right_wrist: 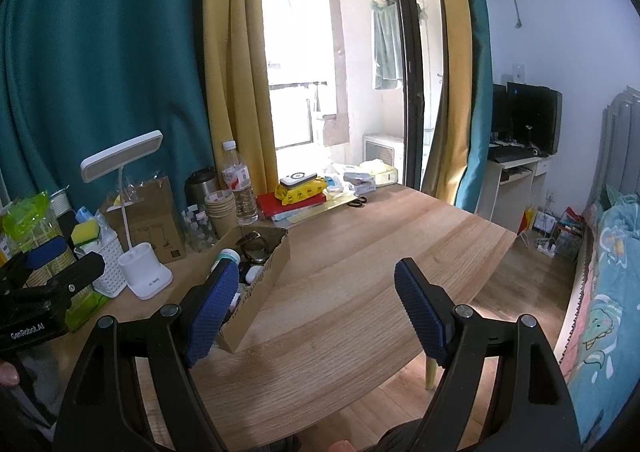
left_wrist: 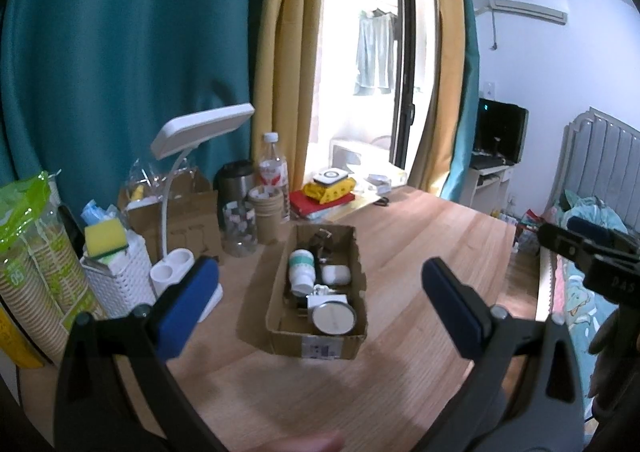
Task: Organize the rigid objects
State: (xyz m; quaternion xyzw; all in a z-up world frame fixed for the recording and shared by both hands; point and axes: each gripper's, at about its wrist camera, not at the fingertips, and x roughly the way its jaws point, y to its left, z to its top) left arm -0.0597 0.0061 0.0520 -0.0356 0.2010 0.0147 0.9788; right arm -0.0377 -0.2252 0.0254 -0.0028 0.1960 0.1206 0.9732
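The left gripper (left_wrist: 320, 300) hovers with its blue pads spread wide and nothing between them, aimed slightly downward at the cardboard box (left_wrist: 276, 324) that sits on the wooden table (left_wrist: 420, 252) toward its left side, short of the clutter along the far edge. The right gripper (right_wrist: 316, 312) is likewise wide open and empty, held just to the right of the box over bare tabletop, its left pad showing in front of the box's near right corner without visibly touching it.

Inside the box lie a white bottle with a green band (left_wrist: 302, 268), a small white case (left_wrist: 335, 275), a round silver tin (left_wrist: 334, 318) near the front wall, and dark sunglasses (right_wrist: 254, 244) toward the back. The open stretch of table around the box holds no loose items, so the gathering looks largely finished; what remains, if anything, may be tidying the box's contents or moving the box, though I cannot tell which.

Both grippers sit low and level with each other, side by side at the table's near edge, in a ready stance rather than a reach.

Beyond the box, a white desk lamp (left_wrist: 200, 128) stands by the left edge.
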